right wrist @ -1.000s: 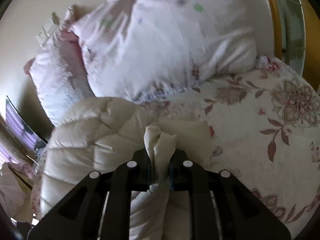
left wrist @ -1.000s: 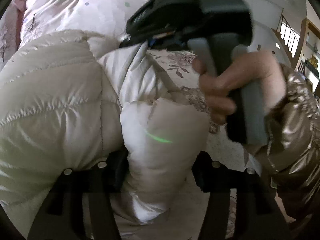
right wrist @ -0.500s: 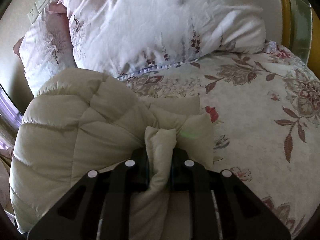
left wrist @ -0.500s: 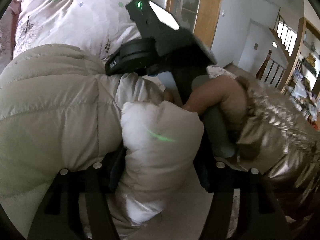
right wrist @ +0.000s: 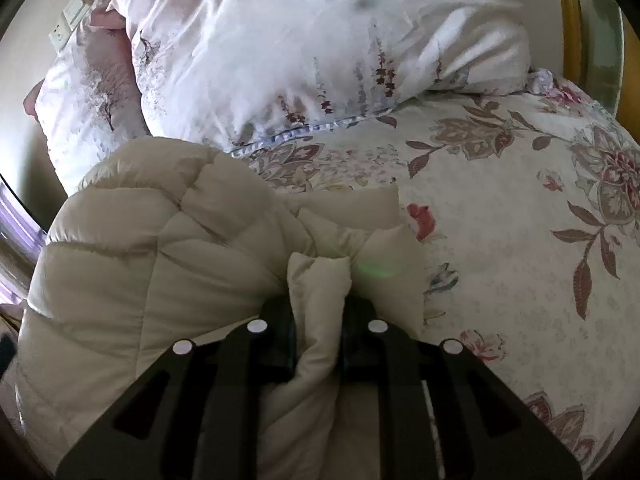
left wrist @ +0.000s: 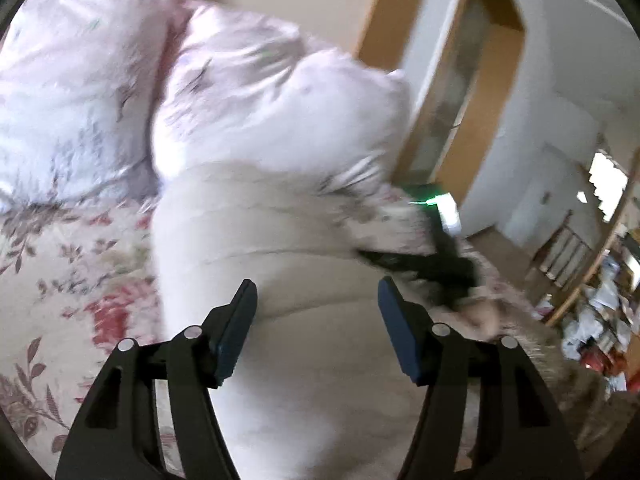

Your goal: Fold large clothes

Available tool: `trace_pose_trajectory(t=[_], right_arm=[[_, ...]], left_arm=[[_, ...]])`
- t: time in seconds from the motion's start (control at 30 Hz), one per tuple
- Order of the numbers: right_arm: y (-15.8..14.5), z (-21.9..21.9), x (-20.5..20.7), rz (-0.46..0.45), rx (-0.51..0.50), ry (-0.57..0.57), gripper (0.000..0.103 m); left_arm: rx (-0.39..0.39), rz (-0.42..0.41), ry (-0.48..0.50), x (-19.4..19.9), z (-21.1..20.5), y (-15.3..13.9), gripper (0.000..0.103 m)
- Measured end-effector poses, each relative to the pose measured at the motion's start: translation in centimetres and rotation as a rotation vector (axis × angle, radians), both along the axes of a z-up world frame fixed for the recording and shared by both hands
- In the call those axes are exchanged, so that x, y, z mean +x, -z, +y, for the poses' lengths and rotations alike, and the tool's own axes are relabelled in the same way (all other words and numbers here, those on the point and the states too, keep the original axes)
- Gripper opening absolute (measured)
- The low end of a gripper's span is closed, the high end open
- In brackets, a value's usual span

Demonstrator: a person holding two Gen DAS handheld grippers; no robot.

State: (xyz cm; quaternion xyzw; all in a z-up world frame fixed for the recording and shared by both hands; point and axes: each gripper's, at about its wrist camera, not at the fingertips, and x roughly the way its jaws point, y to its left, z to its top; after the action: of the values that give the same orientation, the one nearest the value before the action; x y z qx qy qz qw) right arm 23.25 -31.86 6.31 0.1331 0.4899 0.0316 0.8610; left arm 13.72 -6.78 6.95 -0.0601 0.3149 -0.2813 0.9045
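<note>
Two sets of jaws are mine here, and they stand quite differently. My right gripper [right wrist: 318, 344] is pinched nearly closed on a bunched fold of the cream puffer coat [right wrist: 160, 264], the padded cloth squeezed up between the pads. My left gripper [left wrist: 316, 334] stands about half open with nothing between the pads; it hovers above the coat's broad quilted back, clear of the cloth as far as the blurred left view lets me judge. The coat lies heaped on the bed [right wrist: 520, 248], toward the head end, its far edge just beside the two pillows [right wrist: 320, 40]; the flowered bedspread shows bare to its right. In the left view I can see my other tool's dark body [left wrist: 432, 264] at the coat's right edge. I judge this the middle of a fold: one end of the coat has been brought over and is being set down. Next, I think, the right jaws must let go of that fold without dragging it open, and the left must find a fresh edge to take.
</note>
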Motion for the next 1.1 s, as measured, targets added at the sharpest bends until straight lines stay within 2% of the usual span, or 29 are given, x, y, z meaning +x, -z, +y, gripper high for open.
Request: trace_pose_trajectory(t=[0.1, 0.13, 0.2, 0.27, 0.37, 0.43, 0.47, 0.5, 0.53, 0.6, 0.7, 1.1], right_arm=[[-1.2, -0.7, -0.9, -0.002, 0.025, 0.028, 0.037], [-1.7, -1.2, -1.4, -0.005, 0.052, 0.039, 0.047], [-3.0, -2.5, -3.0, -0.024, 0.163, 0.054, 0.059], [-4.0, -3.6, -4.7, -0.044, 0.28, 0.049, 0.061], [-4.9, -3.4, -6.7, -0.055, 0.345, 0.006, 0.061], [-5.0, -2.3, -7.2, -0.043, 0.342, -0.038, 0.059], [-4.8, -1.6, -7.4, -0.035, 0.33, -0.053, 0.054], [-4.6, -1.0, -7.4, -0.028, 0.309, -0.068, 0.032], [-4.4, -0.5, -7.4, -0.028, 0.279, -0.075, 0.024], [-4.7, -0.2, -7.5, -0.065, 0.23, -0.049, 0.019], [-5.0, -0.8, -7.5, -0.084, 0.209, -0.011, 0.017], [-2.5, -2.0, -7.4, -0.045, 0.212, 0.03, 0.018]], left_arm=[[0.006, 0.045, -0.003, 1.0, -0.1, 1.4, 0.063], [0.009, 0.048, -0.003, 1.1, -0.1, 1.6, 0.063], [0.005, 0.058, -0.005, 1.2, 0.1, 1.9, 0.063], [-0.01, 0.075, -0.004, 1.5, 0.7, 2.2, 0.063], [-0.025, 0.091, -0.005, 1.7, 0.9, 2.3, 0.063], [-0.023, 0.095, -0.005, 2.1, 0.8, 2.5, 0.063], [-0.021, 0.096, -0.005, 2.1, 0.8, 2.5, 0.063], [-0.02, 0.096, -0.007, 2.2, 0.8, 2.5, 0.063], [-0.023, 0.096, -0.009, 2.2, 0.8, 2.5, 0.063], [-0.029, 0.095, -0.014, 2.0, 1.0, 2.2, 0.063], [-0.025, 0.084, -0.021, 1.8, 1.2, 1.8, 0.064], [0.026, 0.087, -0.007, 2.0, -0.2, 2.3, 0.067]])
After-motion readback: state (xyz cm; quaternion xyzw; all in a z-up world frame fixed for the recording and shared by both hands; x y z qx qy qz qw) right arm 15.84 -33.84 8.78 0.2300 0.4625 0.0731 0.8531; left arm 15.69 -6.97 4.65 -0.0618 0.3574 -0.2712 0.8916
